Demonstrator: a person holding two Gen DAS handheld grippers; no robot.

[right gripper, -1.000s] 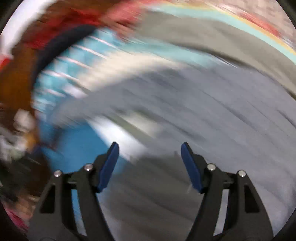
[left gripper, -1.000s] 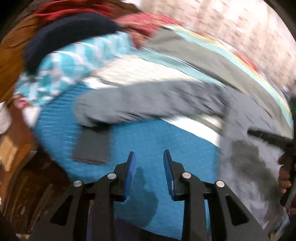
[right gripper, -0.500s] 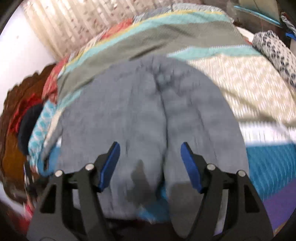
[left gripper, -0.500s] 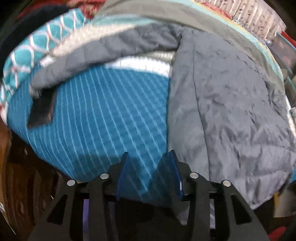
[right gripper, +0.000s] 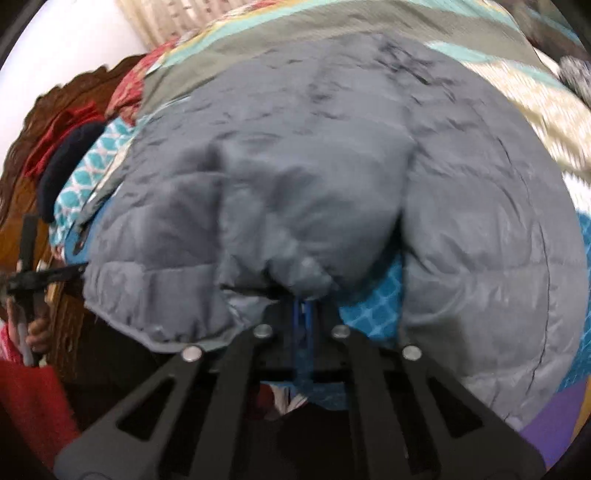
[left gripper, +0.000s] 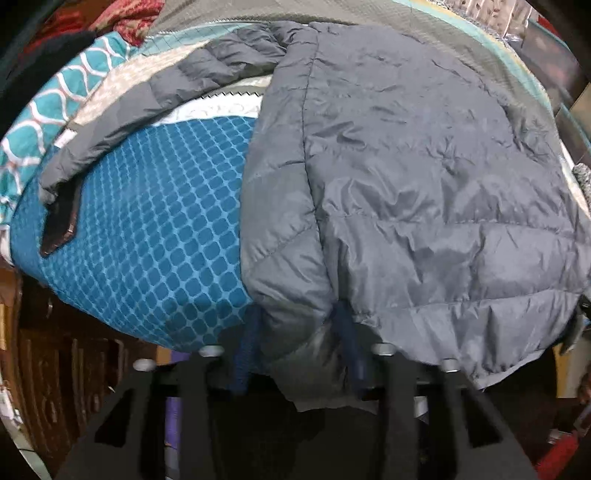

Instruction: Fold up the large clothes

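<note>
A large grey quilted jacket [left gripper: 406, 177] lies spread on the bed, one sleeve [left gripper: 155, 99] stretched to the upper left. My left gripper [left gripper: 299, 343] stands open at the jacket's near hem, with the hem's corner lying between its blue fingers [left gripper: 245, 354]. In the right wrist view the same jacket [right gripper: 314, 177] fills the frame. My right gripper [right gripper: 303, 314] is shut on a bunched fold of the jacket's hem. The left gripper and a hand show at that view's left edge [right gripper: 29, 280].
The bed carries a blue diamond-patterned cover [left gripper: 155, 229] and striped bedding [right gripper: 369, 22]. A teal patterned pillow [left gripper: 55, 107] and red and dark cloths [right gripper: 70, 147] lie at the head. A dark wooden bed frame [left gripper: 55, 369] runs below.
Both grippers moved in to the jacket's near hem. The right gripper, wide open before, has closed on a fold of the hem. The hem now lies between the left fingers.
</note>
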